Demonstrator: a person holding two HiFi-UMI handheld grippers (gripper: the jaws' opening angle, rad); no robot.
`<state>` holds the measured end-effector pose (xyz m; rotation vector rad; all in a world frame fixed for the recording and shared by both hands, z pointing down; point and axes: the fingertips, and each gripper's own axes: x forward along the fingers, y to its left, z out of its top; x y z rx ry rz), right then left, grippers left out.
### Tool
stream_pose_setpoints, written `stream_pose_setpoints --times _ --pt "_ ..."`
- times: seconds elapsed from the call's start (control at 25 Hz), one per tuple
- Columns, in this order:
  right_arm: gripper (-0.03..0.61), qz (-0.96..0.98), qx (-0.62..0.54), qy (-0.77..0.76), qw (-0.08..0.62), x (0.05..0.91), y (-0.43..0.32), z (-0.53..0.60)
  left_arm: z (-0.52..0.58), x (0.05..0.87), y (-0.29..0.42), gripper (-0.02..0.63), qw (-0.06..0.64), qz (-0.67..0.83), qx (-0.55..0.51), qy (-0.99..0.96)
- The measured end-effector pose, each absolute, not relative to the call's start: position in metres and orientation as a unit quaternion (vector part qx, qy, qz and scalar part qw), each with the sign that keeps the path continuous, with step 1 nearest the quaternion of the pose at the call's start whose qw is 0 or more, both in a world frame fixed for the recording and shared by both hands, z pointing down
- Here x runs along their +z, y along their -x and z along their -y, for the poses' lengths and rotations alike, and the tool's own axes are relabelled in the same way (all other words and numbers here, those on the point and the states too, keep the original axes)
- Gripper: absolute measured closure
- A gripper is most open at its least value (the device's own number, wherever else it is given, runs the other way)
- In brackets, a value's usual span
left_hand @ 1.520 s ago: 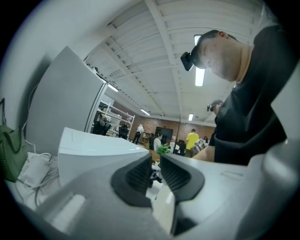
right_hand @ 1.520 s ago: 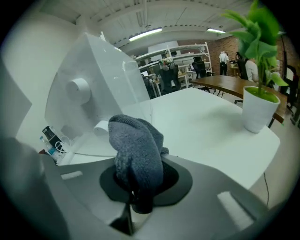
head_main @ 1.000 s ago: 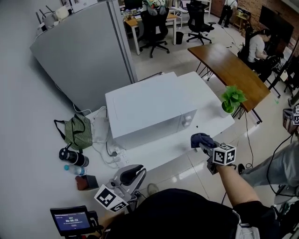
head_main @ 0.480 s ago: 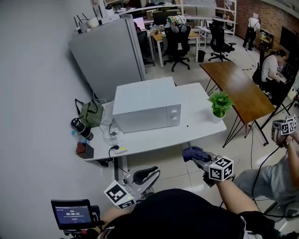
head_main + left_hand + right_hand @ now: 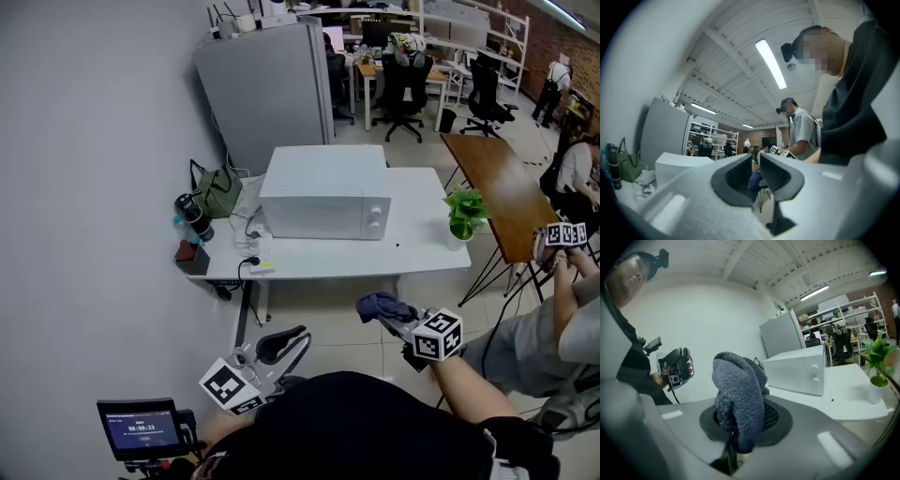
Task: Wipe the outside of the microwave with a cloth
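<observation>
- my right claw (image 5: pixel 382 313) pinches the cloth (image 5: pixel 374 302).
- the microwave (image 5: pixel 323 192) sits on the table (image 5: pixel 422 255), ahead and a little left of that claw, well apart, long front facing me.
- my left claw (image 5: pixel 281 346) is slightly spread, empty, and farther away.
- i judge the plant (image 5: pixel 466 212) limits room on the right.

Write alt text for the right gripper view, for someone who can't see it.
The right claw is shut on a bunched blue-grey knitted cloth, seen close up. Beyond it a white microwave with two knobs sits on a white table, with a potted plant at the far right.
</observation>
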<state>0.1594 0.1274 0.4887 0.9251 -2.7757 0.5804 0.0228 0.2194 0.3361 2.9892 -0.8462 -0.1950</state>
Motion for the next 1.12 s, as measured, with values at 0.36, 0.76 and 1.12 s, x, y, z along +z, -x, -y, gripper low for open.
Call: stream_pose_setpoints --times 0.36,0.76,1.12 --pt "0.528 0.941 0.18 -0.269 0.098 0.495 -0.119 -0.121 -0.215 0.344 0.009 0.558 0.013 0.307 -0.076 -0.949" --pt "0.528 0.94 0.189 -0.276 0.069 0.476 -0.075 -0.128 -0.217 0.339 0.059 0.558 0.031 0.304 -0.084 -0.948" --pt "0.528 0.94 0.193 -0.276 0.047 0.462 -0.054 -0.133 -0.215 0.351 0.082 0.565 0.047 0.299 -0.093 -0.949"
